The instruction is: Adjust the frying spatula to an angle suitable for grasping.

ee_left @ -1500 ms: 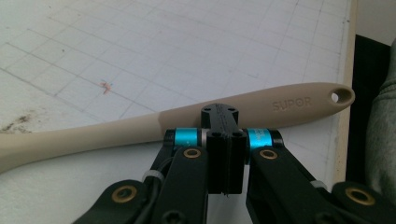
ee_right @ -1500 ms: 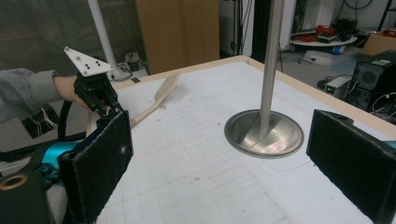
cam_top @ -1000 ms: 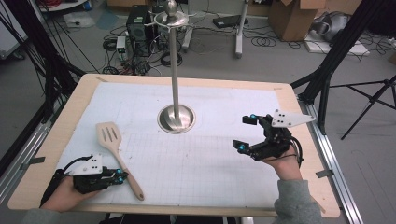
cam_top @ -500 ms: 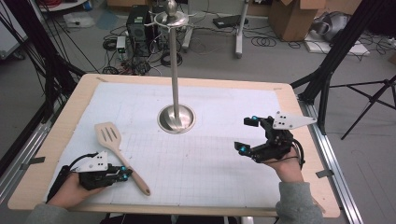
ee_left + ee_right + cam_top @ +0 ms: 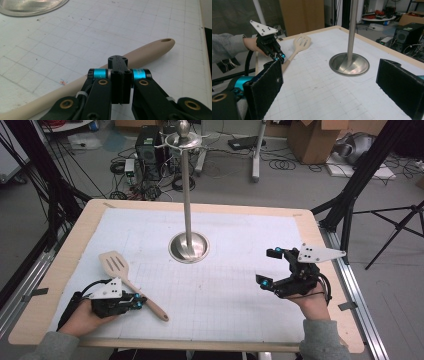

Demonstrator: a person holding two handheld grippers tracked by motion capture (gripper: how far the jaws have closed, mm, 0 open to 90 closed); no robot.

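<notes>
The left gripper had slid right along the table to the spatula; its jaws were pressed together just short of the handle, not pinching it; the spatula lay flat left of the stand; a grasp looked likely next; the right gripper hovered with jaws spread, empty.

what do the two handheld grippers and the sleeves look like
Both the left gripper and right gripper are black, with cyan bands by the jaws, brass-coloured pivot pins, a pale grey three-cornered plate on top and a black trailing cable. Flat black pads. The person wears grey sleeves.
</notes>
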